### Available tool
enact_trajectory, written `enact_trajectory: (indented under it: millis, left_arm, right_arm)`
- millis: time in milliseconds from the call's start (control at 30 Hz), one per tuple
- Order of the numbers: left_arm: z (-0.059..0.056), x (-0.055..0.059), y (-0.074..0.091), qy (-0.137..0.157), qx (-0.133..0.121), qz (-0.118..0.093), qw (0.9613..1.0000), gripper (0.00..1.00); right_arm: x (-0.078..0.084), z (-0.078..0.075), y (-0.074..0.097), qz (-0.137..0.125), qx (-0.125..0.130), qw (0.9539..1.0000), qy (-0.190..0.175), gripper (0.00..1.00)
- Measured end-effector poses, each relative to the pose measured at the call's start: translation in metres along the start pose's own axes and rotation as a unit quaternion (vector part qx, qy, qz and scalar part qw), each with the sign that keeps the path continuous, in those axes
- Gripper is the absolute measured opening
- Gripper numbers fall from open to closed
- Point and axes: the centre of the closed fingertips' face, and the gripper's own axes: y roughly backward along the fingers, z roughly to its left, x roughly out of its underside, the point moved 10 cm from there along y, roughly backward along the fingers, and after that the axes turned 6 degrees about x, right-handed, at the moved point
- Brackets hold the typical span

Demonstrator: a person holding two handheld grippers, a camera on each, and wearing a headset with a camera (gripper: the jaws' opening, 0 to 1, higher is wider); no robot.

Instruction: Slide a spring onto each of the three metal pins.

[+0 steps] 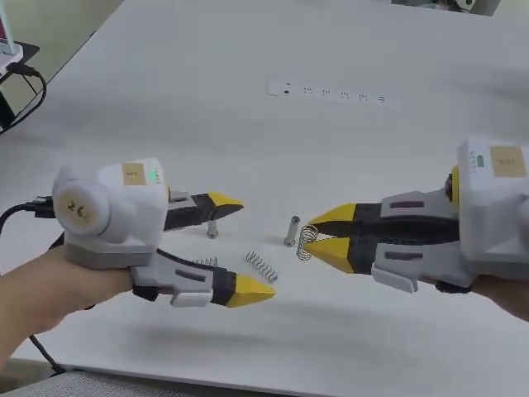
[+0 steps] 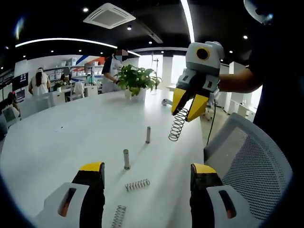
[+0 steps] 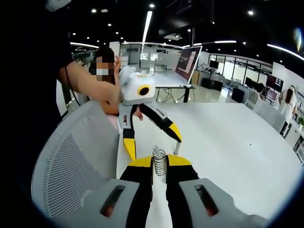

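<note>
Two short metal pins stand upright on the white table, one (image 1: 294, 230) just left of my right gripper's tips and one (image 1: 212, 229) between the left gripper's jaws. My right gripper (image 1: 318, 234) is shut on a spring (image 1: 307, 241), which hangs from its yellow tips (image 2: 178, 124) and stands between the jaws in its own view (image 3: 159, 161). My left gripper (image 1: 240, 246) is open with nothing in it. A loose spring (image 1: 261, 265) lies between the two grippers, and another (image 1: 207, 262) lies partly hidden by the left gripper's lower jaw. Both pins (image 2: 126, 159) (image 2: 148, 135) and both loose springs (image 2: 137, 185) (image 2: 118, 216) lie ahead of the left jaws.
A white power strip (image 1: 326, 93) lies flat further back on the table. A black cable (image 1: 25, 83) runs off the left edge. A grey mesh chair (image 2: 251, 161) stands by the near edge. A potted plant (image 2: 137, 78) and several people are at the far end.
</note>
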Motion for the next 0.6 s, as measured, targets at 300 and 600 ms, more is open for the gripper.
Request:
enact_trajectory:
  millis: [300,600]
  left_arm:
    - [0.008,0.01,0.02,0.014,-0.044,0.005,0.9989,0.84]
    - [0.012,0.018,0.03,0.031,-0.069,0.005,0.9971,0.96]
  right_arm:
    - [0.001,0.001,0.001,-0.001,0.004,1.0,-0.002,0.06]
    - [0.004,-0.003,0.006,-0.004,0.02,0.9998,-0.007,0.06]
